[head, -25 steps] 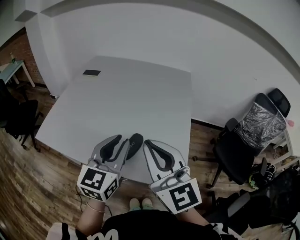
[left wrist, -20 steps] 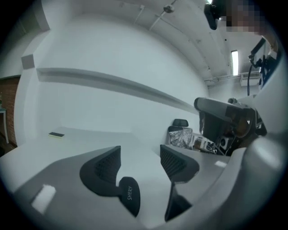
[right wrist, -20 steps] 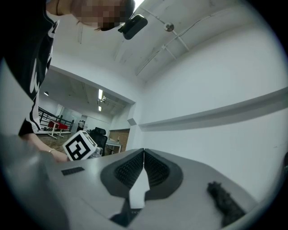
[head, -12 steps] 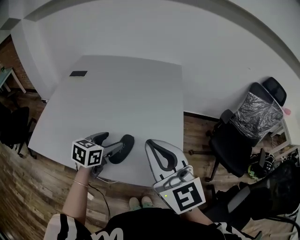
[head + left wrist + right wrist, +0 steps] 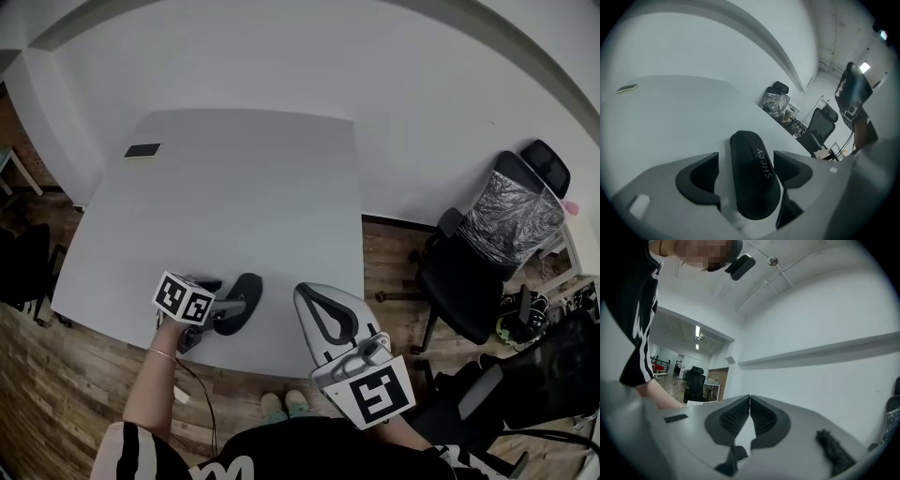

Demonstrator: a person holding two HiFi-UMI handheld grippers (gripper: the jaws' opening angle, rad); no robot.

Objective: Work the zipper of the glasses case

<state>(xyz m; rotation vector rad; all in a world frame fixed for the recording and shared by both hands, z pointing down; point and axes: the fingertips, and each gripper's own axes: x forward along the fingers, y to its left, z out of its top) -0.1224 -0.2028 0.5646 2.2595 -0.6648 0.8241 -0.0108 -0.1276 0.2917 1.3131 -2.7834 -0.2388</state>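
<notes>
1. Since the earlier frame, the left gripper [image 5: 218,307] has been lowered to the near edge of the table [image 5: 244,187], and its jaws have just been opened.
2. The black glasses case [image 5: 752,180] is seen lying flat on the table between those spread jaws, with neither pad pressed on it.
3. The right gripper [image 5: 750,400] is held level near the same edge, its jaws pressed together on nothing.

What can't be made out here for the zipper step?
- Zipper and pull: the case shows only its top shell in the left gripper view; head view too small.
- Flat dark item at the table's far corner: too small to identify.
- Right gripper view: case out of frame.
</notes>
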